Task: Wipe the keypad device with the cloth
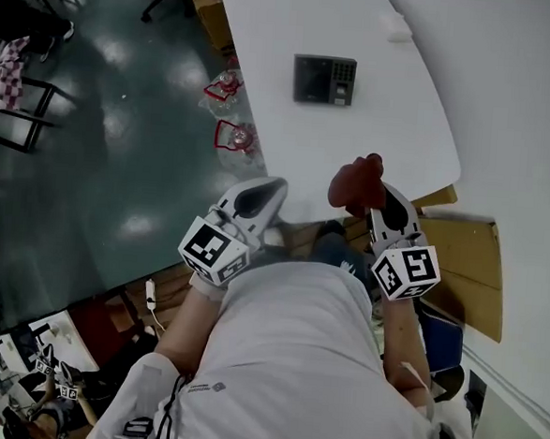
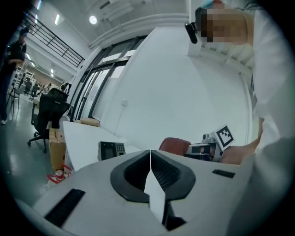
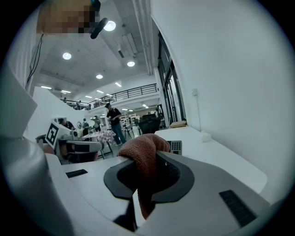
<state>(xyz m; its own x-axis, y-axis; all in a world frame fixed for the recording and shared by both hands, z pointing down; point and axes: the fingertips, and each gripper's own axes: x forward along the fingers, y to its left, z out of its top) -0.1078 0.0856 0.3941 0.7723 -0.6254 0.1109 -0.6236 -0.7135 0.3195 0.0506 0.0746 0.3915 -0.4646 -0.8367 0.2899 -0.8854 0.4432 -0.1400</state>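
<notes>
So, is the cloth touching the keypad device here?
Apart. The head view shows the cloth, clamped in the right gripper, at the near edge of the table, with bare tabletop between it and the keypad device.

Keypad device (image 1: 324, 79) on the table (image 1: 269, 35) (cloth (image 1: 357, 182) nearer, rightward)

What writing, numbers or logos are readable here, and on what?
No text reads clearly.
Shirt print: too small to read.
Keypad device keys: too blurred to read.
Marker cubes: black-and-white square patterns, no letters.
</notes>
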